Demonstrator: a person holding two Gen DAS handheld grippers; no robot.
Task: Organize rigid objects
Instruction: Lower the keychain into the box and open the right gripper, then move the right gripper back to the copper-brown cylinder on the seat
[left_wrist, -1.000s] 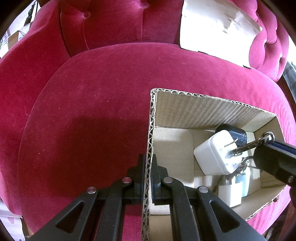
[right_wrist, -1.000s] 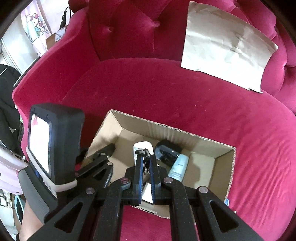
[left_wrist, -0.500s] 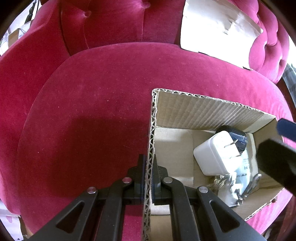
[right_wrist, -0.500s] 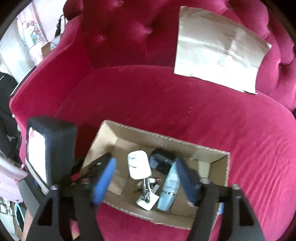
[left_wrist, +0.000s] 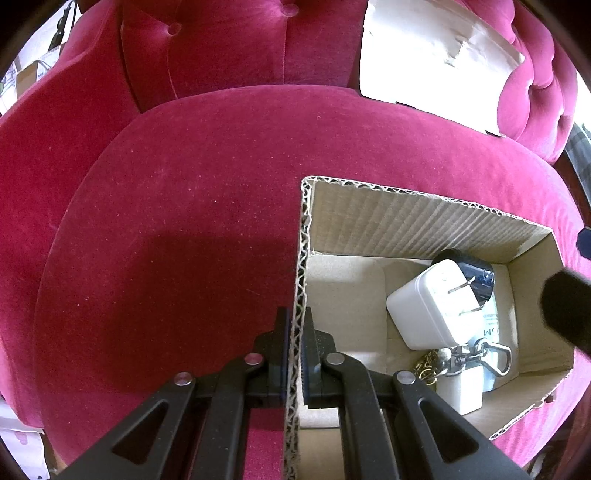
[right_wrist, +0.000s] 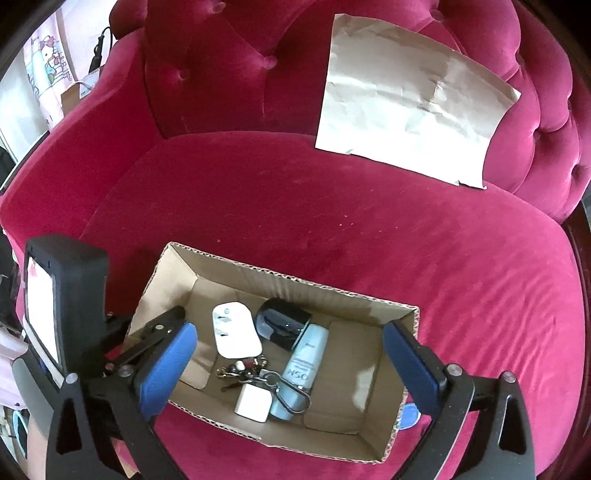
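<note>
An open cardboard box (right_wrist: 306, 284) sits on a red velvet sofa seat. Inside lie a white plug adapter (right_wrist: 236, 330), a black round object (right_wrist: 282, 325), a pale blue tube (right_wrist: 304, 365), a small white cube charger (right_wrist: 253, 404) and a key bunch with a carabiner (right_wrist: 258, 371). My left gripper (left_wrist: 295, 345) is shut on the box's left wall (left_wrist: 301, 280); the adapter (left_wrist: 432, 304) and keys (left_wrist: 476, 356) show beside it. My right gripper (right_wrist: 291, 363) is wide open and empty above the box.
A creased sheet of brown paper (right_wrist: 410, 99) leans against the tufted sofa back. The red seat cushion (right_wrist: 332, 206) stretches behind and right of the box. The left gripper's body (right_wrist: 62, 306) stands at the box's left end.
My right gripper opened and let go of the key bunch, which now lies in the box. It then rose and drew back. The left gripper kept its hold on the wall.
</note>
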